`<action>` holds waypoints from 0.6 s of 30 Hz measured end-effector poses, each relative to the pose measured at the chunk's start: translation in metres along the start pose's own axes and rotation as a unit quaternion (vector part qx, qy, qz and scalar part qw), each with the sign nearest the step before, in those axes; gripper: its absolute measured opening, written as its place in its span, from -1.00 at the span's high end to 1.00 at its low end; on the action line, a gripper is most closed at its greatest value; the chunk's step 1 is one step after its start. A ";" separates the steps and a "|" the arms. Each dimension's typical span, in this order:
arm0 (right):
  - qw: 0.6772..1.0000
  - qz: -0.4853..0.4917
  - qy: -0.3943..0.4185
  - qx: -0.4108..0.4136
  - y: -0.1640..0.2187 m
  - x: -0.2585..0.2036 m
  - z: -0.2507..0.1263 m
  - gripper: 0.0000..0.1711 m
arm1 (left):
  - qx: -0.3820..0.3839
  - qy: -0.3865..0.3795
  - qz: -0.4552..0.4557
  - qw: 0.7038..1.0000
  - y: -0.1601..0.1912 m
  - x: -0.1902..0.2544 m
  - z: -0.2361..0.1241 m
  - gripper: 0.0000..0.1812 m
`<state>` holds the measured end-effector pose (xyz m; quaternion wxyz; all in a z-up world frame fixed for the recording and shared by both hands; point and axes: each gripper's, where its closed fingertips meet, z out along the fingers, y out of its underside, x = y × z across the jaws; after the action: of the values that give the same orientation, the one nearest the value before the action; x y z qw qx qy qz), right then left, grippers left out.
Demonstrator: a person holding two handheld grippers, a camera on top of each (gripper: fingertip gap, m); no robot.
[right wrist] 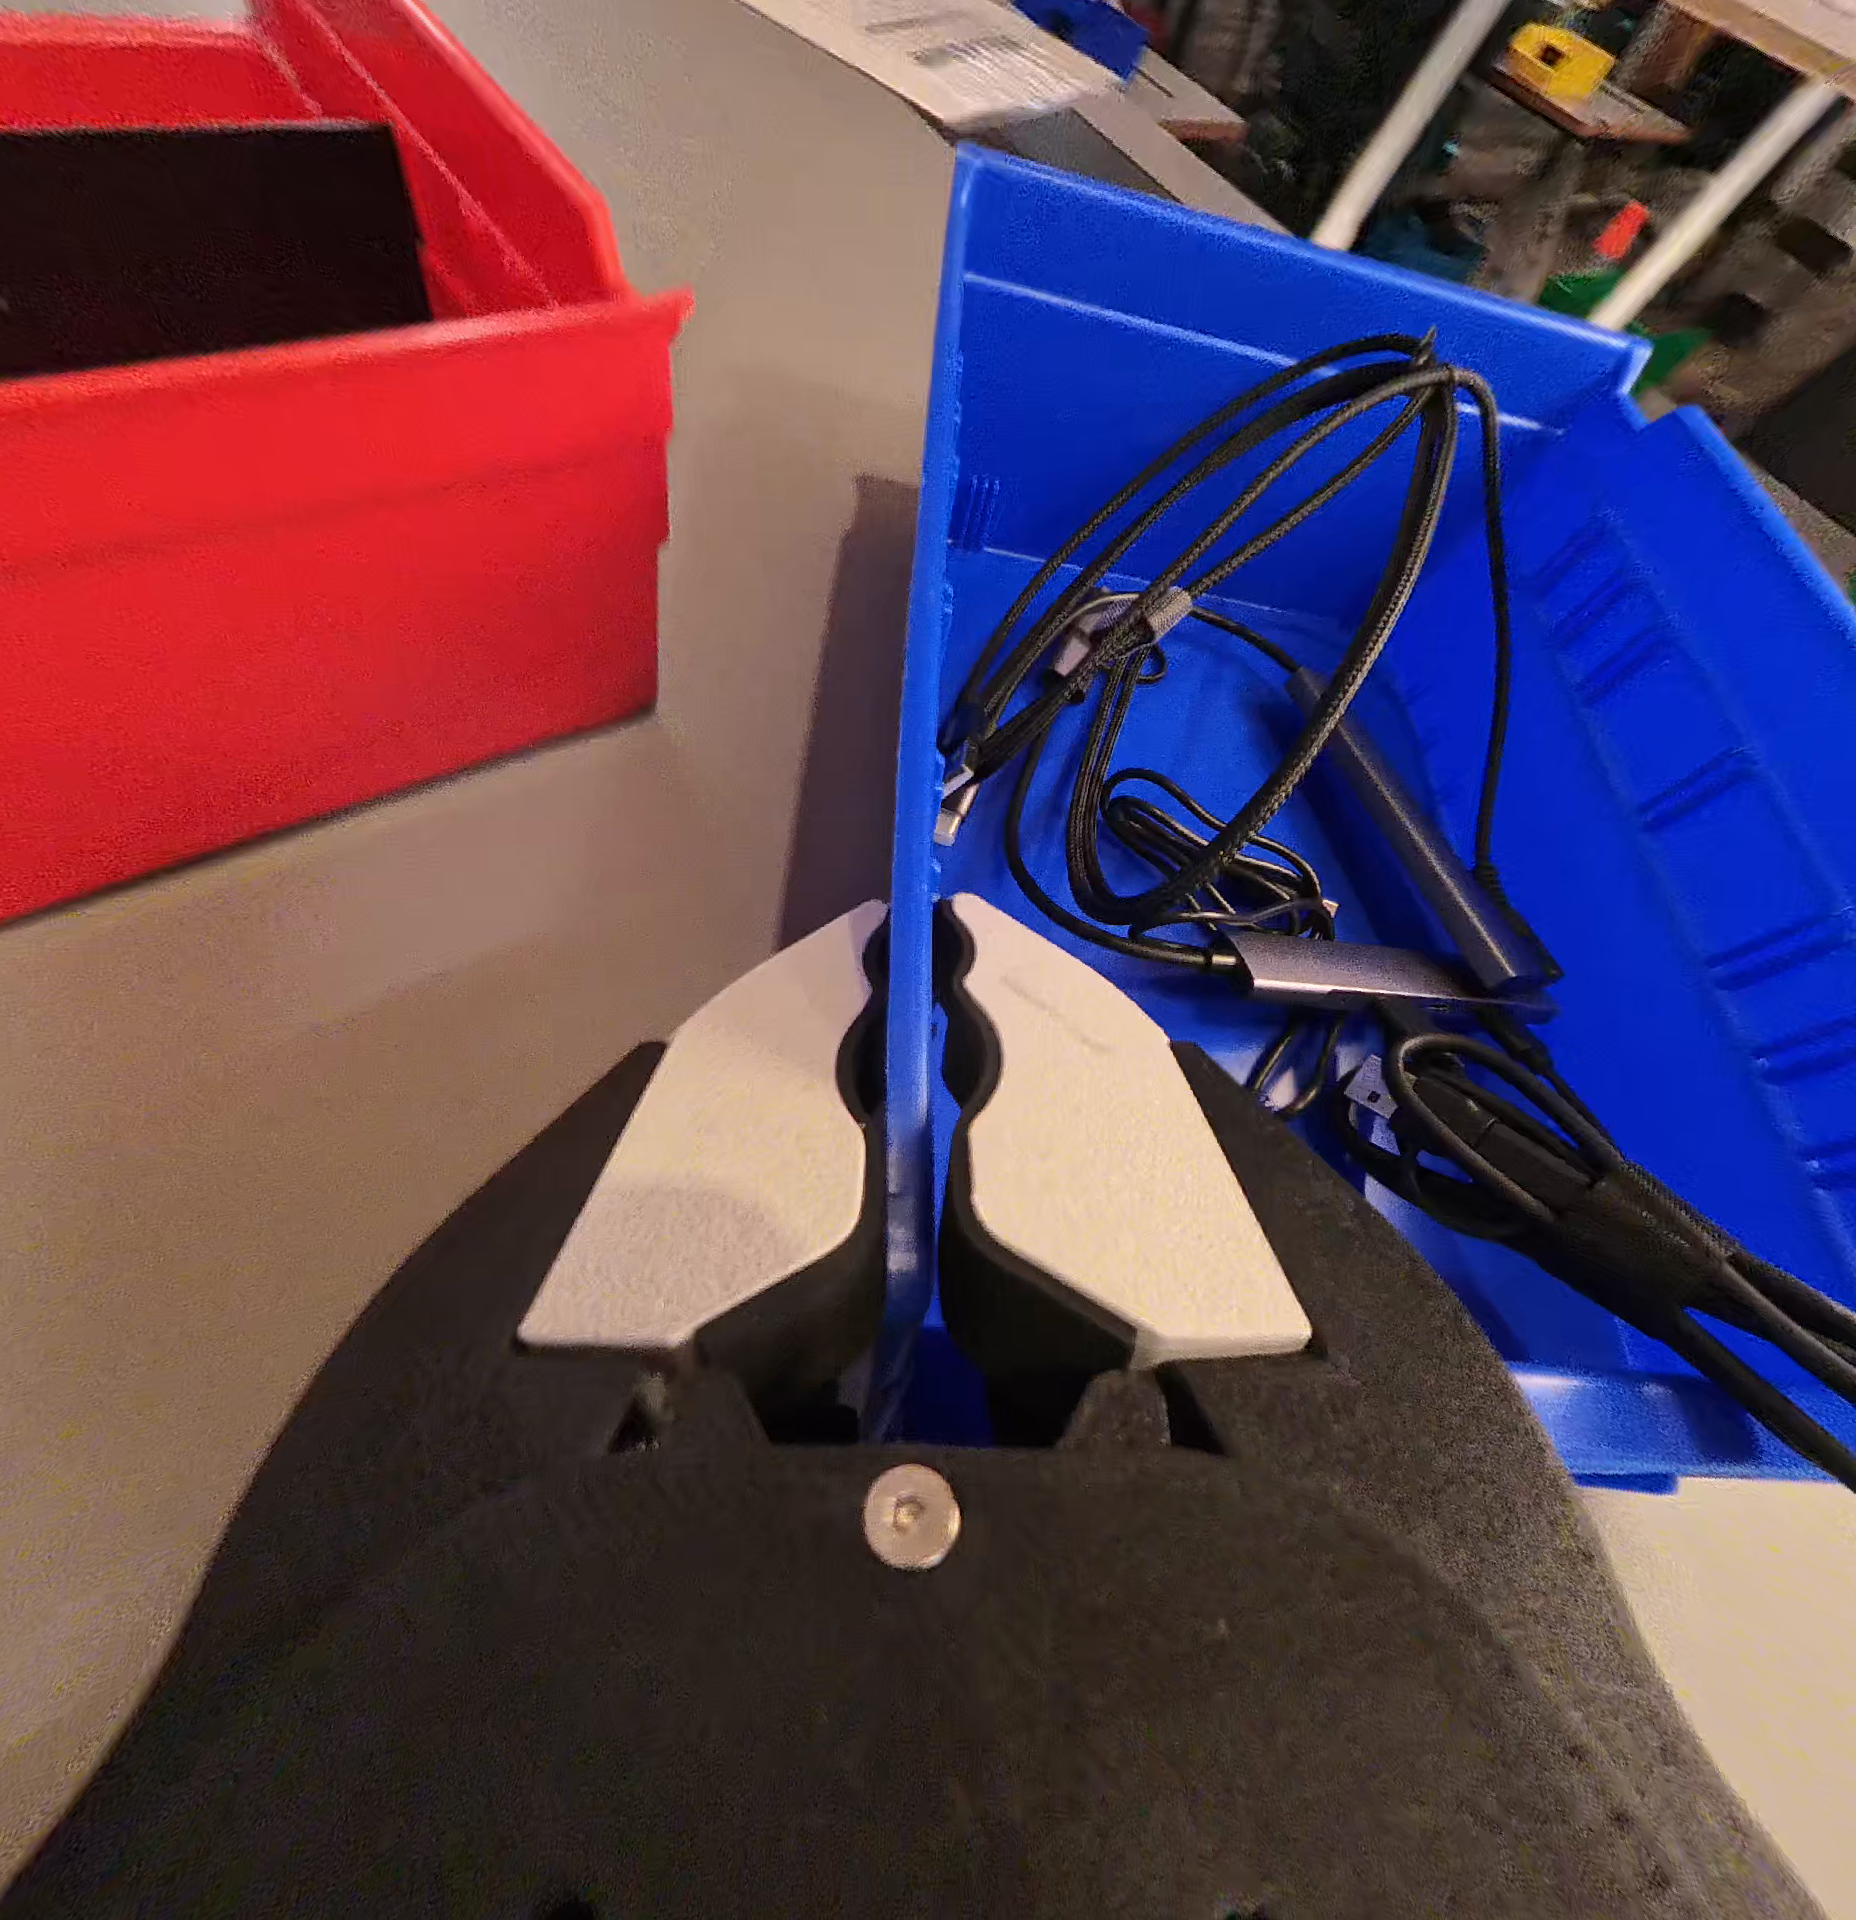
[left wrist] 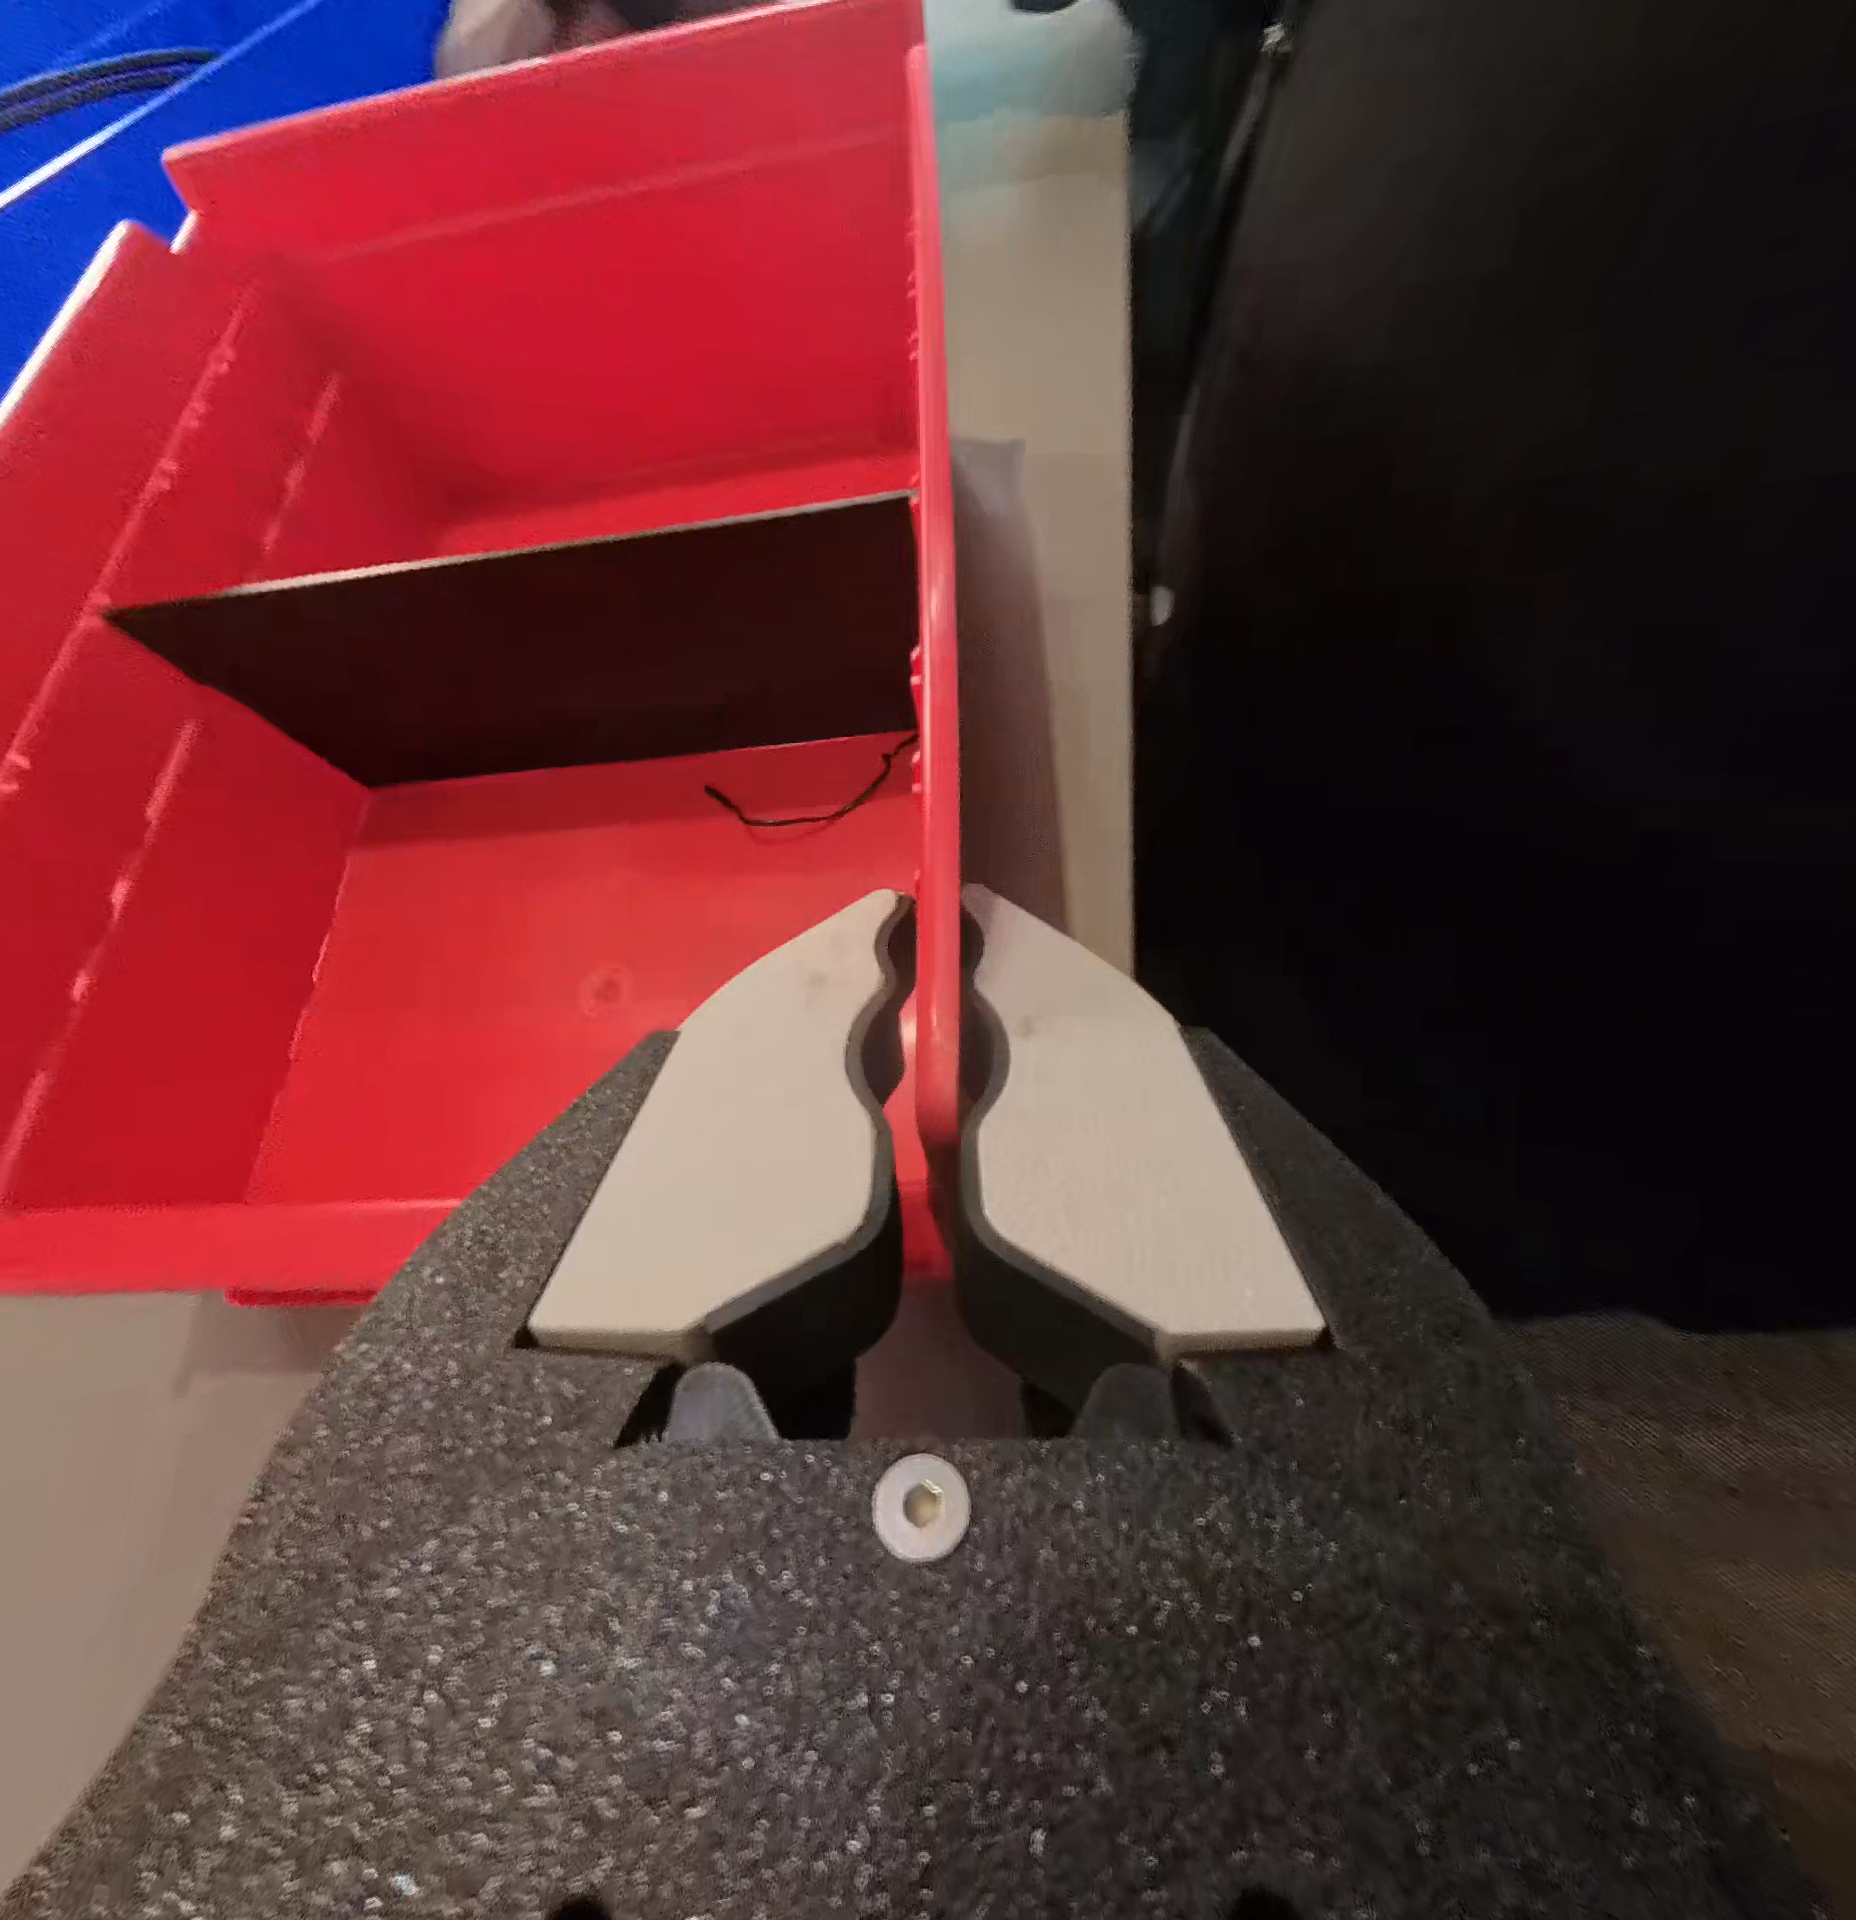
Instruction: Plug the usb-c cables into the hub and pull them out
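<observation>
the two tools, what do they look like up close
Both match: the left tool and right tool each have two pale grey fingers with wavy black inner pads, set in a speckled black body with one silver hex screw. No cables, markings or sleeves show.

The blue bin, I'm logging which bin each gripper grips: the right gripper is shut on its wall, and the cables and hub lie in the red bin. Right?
Not quite. The right gripper is shut on the blue bin wall, but the cables and hub lie in the blue bin, not the red bin. The right wrist view shows it.
</observation>
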<state>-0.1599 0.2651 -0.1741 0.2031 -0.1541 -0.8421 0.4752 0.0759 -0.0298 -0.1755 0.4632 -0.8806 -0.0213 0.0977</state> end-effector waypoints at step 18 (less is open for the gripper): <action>0.971 -0.036 -0.220 0.090 -0.104 -0.076 0.139 0.88 | 0.024 0.063 0.004 0.998 -0.021 0.022 0.020 0.94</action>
<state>-0.1690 0.0758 -0.1640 0.0432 0.0032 -0.8247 0.5639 0.0949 0.0018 -0.1726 0.4838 -0.8740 0.0141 0.0445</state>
